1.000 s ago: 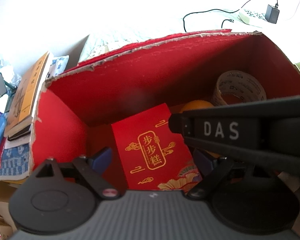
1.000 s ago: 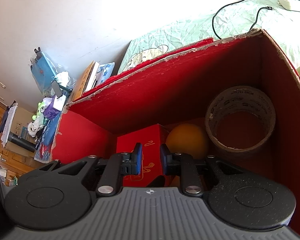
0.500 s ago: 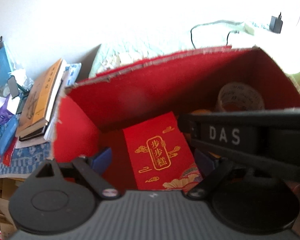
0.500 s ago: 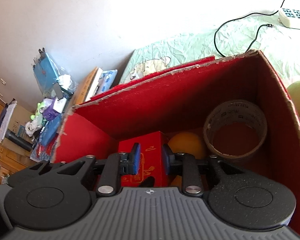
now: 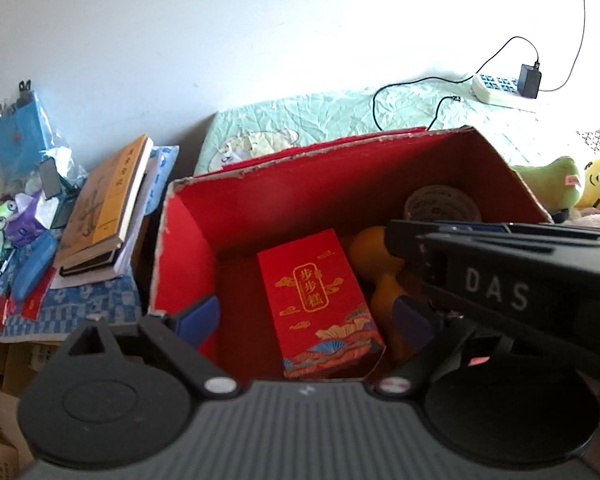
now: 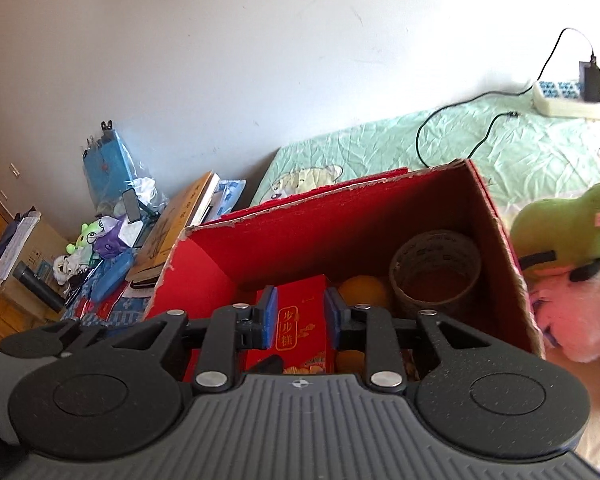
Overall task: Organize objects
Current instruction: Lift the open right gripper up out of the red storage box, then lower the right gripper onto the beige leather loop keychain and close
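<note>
Book stack [image 5: 108, 204]: left of the red box [image 5: 188, 256], outside it.
Left claw [image 5: 306, 314]: spread wide, empty, above the box.
Gift carton [image 5: 320, 300]: on the box floor, beside the orange ball [image 5: 370, 246].
Right claw [image 6: 301, 317]: partly parted, empty, above the carton.
Tape roll [image 6: 436, 272]: right rear corner.
Risk: a careless reach could bump the ball.

Red carton [image 5: 188, 248], red-and-gold packet [image 5: 320, 300], orange ball [image 6: 364, 290], blue-padded claw [image 6: 301, 322].

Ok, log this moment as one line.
left hand-held gripper: open, empty | right hand-held gripper: open, above red packet box | red carton: holds box, orange, tape roll
</note>
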The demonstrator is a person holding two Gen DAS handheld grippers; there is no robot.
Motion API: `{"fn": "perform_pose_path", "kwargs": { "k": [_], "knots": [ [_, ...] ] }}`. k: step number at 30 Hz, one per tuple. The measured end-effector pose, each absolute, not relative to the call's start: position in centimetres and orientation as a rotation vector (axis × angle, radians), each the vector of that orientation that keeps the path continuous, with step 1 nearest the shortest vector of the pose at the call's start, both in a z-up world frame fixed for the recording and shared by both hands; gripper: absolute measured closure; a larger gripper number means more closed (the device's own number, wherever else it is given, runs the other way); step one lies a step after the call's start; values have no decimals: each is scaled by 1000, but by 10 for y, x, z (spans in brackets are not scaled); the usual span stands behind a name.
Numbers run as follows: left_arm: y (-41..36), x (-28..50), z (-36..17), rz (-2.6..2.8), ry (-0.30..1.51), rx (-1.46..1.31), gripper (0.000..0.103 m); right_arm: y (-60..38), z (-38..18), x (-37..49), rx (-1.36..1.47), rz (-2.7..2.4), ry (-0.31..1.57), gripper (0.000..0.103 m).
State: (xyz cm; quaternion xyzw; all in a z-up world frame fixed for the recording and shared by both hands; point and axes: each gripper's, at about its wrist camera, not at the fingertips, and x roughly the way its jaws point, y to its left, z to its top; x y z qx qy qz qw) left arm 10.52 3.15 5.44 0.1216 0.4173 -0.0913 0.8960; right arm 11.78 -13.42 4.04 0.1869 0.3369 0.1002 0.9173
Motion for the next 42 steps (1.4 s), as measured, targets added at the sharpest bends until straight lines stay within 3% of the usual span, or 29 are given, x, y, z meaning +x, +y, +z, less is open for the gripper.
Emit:
{"fn": "perform_pose_path", "kwargs": {
  "k": [21, 24, 42],
  "knots": [
    [62, 26, 51, -336, 808, 145, 1, -139, 23, 28, 424, 99, 529, 73],
    [65, 19, 46, -347, 816, 141, 1, -137, 19, 21, 427, 103, 536, 64],
    [78, 11, -16, -349, 1044, 157, 2, -131, -21, 14, 513, 131, 761, 63]
  ]
}}
